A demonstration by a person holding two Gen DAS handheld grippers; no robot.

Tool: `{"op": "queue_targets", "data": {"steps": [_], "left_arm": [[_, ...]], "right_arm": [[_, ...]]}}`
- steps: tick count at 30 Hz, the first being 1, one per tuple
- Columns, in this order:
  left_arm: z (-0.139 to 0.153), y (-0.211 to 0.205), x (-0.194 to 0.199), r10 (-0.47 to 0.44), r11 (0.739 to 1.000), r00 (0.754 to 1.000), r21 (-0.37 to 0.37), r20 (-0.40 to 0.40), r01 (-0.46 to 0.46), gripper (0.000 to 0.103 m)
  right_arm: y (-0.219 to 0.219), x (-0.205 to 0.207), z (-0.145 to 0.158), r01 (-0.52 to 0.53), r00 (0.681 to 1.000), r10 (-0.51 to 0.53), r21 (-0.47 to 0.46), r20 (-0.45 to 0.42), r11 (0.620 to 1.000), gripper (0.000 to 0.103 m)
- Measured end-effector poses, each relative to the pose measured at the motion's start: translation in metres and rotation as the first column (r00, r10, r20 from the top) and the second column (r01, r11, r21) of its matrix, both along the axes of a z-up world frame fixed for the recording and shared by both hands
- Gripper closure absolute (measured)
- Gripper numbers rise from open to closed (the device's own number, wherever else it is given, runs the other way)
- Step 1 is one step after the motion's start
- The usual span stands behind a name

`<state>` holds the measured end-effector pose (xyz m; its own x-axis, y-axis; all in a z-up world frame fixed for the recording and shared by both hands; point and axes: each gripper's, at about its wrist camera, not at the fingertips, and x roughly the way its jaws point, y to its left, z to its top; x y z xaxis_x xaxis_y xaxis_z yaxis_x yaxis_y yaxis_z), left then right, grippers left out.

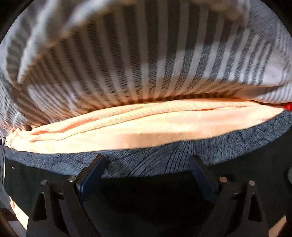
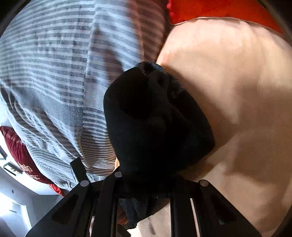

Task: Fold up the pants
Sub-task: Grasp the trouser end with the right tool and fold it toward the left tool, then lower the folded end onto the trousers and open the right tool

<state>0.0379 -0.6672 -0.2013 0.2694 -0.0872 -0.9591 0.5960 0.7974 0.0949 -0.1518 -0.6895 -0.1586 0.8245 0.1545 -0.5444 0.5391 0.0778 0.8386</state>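
The pants are dark blue-grey heathered fabric. In the left wrist view their edge (image 1: 146,160) stretches across the frame right over my left gripper (image 1: 147,164), whose two fingers stand wide apart with the cloth lying across them. In the right wrist view a dark bunch of the pants (image 2: 155,124) fills the middle and hangs from my right gripper (image 2: 146,182), whose fingertips are hidden under the cloth. The fabric bunches tight where the jaws meet.
A peach sheet (image 1: 146,125) covers the bed, also seen in the right wrist view (image 2: 237,91). A grey-and-white striped blanket (image 1: 136,63) lies beyond it and at the left (image 2: 54,63). A red cushion (image 2: 209,9) is at the top, a dark red pillow (image 2: 20,155) at lower left.
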Motion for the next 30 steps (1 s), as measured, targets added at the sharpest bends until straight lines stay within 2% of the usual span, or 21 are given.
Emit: {"op": "queue_targets", "data": {"steps": [3,4,5,6,7,8,12,15,16,18,20,21,26,28,30], "left_arm": [[0.015,0.017,-0.013,-0.017,0.999,0.999,-0.047,-0.036,0.015,0.009],[0.017,0.024,-0.02,-0.021,0.998,0.999,-0.053,-0.045,0.019,0.014],[0.019,0.031,-0.027,-0.028,0.998,0.998,-0.056,-0.062,0.025,0.026],[0.016,0.037,-0.034,-0.031,0.998,0.997,-0.054,-0.076,0.027,0.032],[0.013,0.044,-0.042,-0.033,0.998,0.995,-0.05,-0.093,0.029,0.043],[0.007,0.049,-0.046,-0.034,0.999,0.994,-0.041,-0.105,0.03,0.046],[0.002,0.055,-0.064,-0.085,0.993,0.995,-0.088,-0.048,0.08,0.046],[0.004,0.056,-0.07,-0.1,0.99,0.994,-0.103,-0.044,0.095,0.046],[0.0,0.074,-0.07,-0.103,0.989,0.994,-0.109,-0.047,0.097,0.047],[0.003,0.078,-0.07,-0.118,0.987,0.992,-0.117,-0.048,0.112,0.049],[0.01,0.089,-0.066,-0.13,0.984,0.99,-0.126,-0.056,0.123,0.057],[0.011,0.101,-0.045,-0.126,0.984,0.99,-0.132,-0.063,0.116,0.058],[0.036,0.162,-0.016,-0.037,0.984,0.996,-0.175,-0.077,0.023,0.059],[0.045,0.191,-0.004,0.005,0.987,0.998,-0.157,-0.064,-0.015,0.059],[0.044,0.225,0.026,0.057,0.989,0.996,-0.133,-0.068,-0.066,0.059]], "right_arm": [[0.003,0.004,0.009,-0.012,1.0,0.012,-0.017,0.002,1.0,0.088],[0.004,0.006,0.012,-0.017,1.0,0.017,-0.025,0.002,1.0,0.088],[0.007,0.009,0.018,-0.026,1.0,0.026,-0.039,0.0,0.999,0.088],[0.009,0.011,0.023,-0.034,0.999,0.034,-0.049,0.0,0.998,0.088],[0.012,0.015,0.03,-0.046,0.999,0.046,-0.064,-0.002,0.997,0.088],[0.016,0.02,0.037,-0.059,0.998,0.059,-0.081,-0.005,0.995,0.088],[0.034,0.039,0.067,-0.119,0.993,0.115,-0.162,-0.034,0.98,0.088],[0.052,0.057,0.091,-0.164,0.986,0.155,-0.228,-0.055,0.96,0.088],[0.057,0.062,0.096,-0.172,0.985,0.163,-0.239,-0.057,0.956,0.088],[0.071,0.075,0.109,-0.196,0.981,0.187,-0.264,-0.059,0.945,0.088],[0.087,0.091,0.122,-0.228,0.974,0.218,-0.292,-0.068,0.929,0.088],[0.095,0.098,0.127,-0.246,0.969,0.234,-0.309,-0.077,0.919,0.088],[0.143,0.143,0.147,-0.358,0.934,0.322,-0.397,-0.156,0.845,0.088],[0.166,0.163,0.146,-0.404,0.915,0.353,-0.422,-0.198,0.811,0.088],[0.195,0.186,0.142,-0.46,0.888,0.382,-0.448,-0.257,0.767,0.088]]}}
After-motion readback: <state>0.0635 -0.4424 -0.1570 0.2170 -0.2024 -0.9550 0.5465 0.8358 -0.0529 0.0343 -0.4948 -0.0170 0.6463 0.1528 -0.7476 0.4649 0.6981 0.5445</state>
